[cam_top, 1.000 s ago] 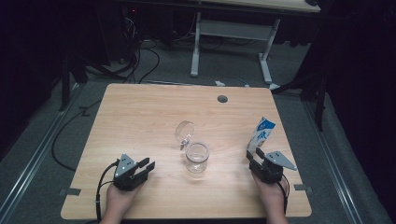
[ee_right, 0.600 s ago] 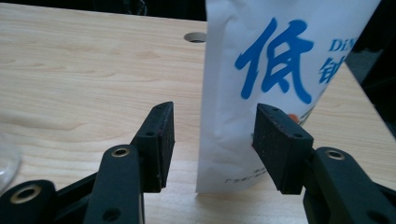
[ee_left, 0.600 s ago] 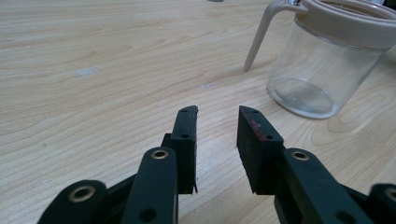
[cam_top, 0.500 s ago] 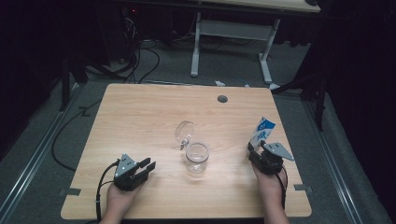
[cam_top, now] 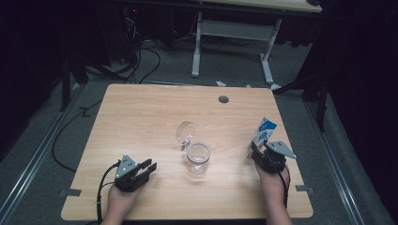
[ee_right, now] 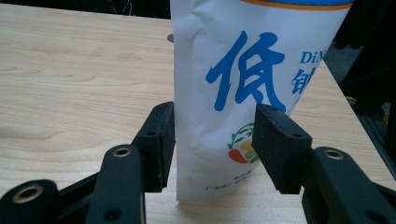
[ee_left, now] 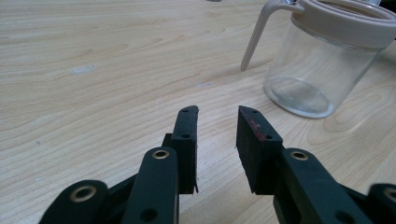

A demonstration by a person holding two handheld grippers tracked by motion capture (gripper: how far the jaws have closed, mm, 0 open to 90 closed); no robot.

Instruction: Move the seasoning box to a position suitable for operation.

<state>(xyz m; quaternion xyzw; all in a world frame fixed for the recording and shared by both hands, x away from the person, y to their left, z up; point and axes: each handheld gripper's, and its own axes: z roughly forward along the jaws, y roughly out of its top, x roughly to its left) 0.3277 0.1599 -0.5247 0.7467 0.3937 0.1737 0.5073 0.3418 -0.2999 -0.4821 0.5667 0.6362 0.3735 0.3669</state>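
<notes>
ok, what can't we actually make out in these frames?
- Right gripper on white pouch: right gripper view doesn't settle whether the pads press it.
- Pouch top and right-hand print: cut by that view's edge.
- Pouch's small bottom print: too blurred to read.
- Glass jar: right side cut off in left gripper view; its open lid is too small in the high view.
- Left gripper: open, nothing between the jaws.

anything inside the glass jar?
The glass jar looks empty: its clear bottom and the table show through in the left gripper view. Its hinged lid stands open. The far inner wall is partly hidden by the rim.
</notes>
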